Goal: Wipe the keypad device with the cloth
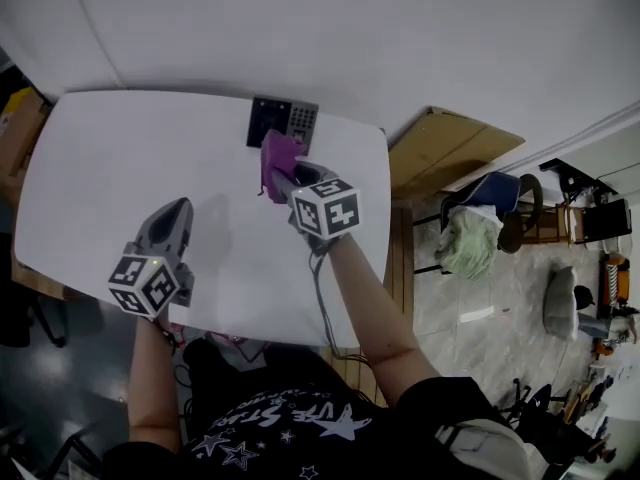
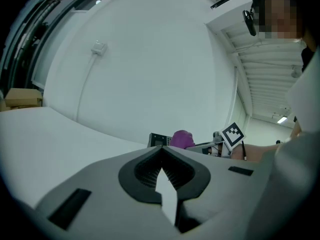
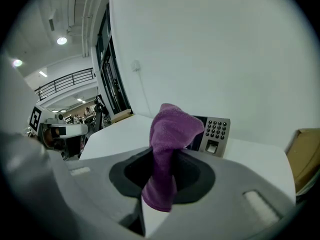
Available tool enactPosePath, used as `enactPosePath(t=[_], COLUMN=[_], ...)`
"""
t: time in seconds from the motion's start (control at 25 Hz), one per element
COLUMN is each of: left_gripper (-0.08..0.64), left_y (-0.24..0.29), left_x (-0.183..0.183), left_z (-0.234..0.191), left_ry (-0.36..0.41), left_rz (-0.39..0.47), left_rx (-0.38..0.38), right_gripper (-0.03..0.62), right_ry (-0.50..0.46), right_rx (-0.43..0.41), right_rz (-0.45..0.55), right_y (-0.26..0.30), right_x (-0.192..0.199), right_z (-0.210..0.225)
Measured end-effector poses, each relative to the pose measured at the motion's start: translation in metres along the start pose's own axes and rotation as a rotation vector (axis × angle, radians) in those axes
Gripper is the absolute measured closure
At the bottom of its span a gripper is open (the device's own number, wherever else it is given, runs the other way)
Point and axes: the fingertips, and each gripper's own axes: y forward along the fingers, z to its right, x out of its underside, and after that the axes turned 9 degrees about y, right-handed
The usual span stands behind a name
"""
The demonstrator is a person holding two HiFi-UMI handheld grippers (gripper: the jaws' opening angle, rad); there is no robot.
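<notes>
Keypad device [image 1: 283, 122], with a dark panel at its left and a silver block of keys at its right, is seen at the far edge of the white table [image 1: 110, 168], close to the white wall. Just in front of it, the purple cloth [image 1: 277, 163] is pinched between the 2 jaws of the right gripper [image 1: 300, 180]; in the right gripper view the cloth [image 3: 167, 154] is clamped at its middle, with 1 end bunched above the jaws and the other hanging below them, and its top overlaps the dark panel of the device [image 3: 212, 134]. Whether cloth and device touch cannot be told. The left gripper [image 1: 180, 210] is held above the table, nearer the person and well apart from the device; its jaws are closed tip to tip with nothing between them. A brown cardboard panel [image 1: 445, 148] is seen beyond the table's right end.
</notes>
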Motion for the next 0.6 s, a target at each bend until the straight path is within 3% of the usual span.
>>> enactPosePath(t=[0.2, 0.6], left_gripper=[0.552, 0.552], left_y=[0.016, 0.040], left_x=[0.001, 0.005], left_z=[-0.002, -0.018], left_ry=[-0.025, -0.027], left_rz=[0.010, -0.011], left_rx=[-0.053, -0.065], right_gripper=[0.500, 0.500], right_ry=[-0.024, -0.052], right_rx=[-0.018, -0.020], right_rz=[-0.004, -0.035], right_y=[0.030, 0.084], right_x=[-0.013, -0.028], right_z=[0.017, 0.027])
